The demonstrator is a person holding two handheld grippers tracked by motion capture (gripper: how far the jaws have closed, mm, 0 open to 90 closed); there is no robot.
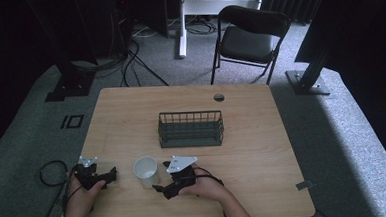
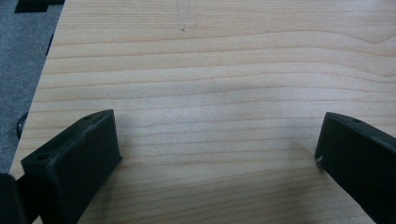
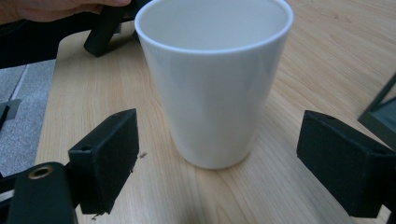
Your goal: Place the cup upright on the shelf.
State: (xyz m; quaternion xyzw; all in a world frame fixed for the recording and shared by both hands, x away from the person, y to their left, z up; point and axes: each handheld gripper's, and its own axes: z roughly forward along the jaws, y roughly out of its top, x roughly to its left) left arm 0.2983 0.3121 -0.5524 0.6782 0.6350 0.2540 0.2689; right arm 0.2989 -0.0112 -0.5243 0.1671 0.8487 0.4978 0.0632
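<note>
Now a white cup (image 1: 146, 171) stands upright on the wooden table (image 1: 243, 156), near its front edge, between the two hands. In the right gripper view the cup (image 3: 212, 84) is just ahead of the right gripper (image 3: 243, 163), and the two black jaws stand wide apart on both sides of it without touching it. Seen from the high view, the right gripper (image 1: 166, 187) lies just beside the cup, on its right, but the picture is dark there, so probably a small gap remains between them. The left gripper (image 1: 109, 174) rests low on the table to the left of the cup. Its jaws are also spread wide in the left gripper view, with bare wood (image 2: 210, 93) between them. Behind the cup, near the table's middle, stands a dark wire basket (image 1: 190, 129), well apart from both grippers.
</note>
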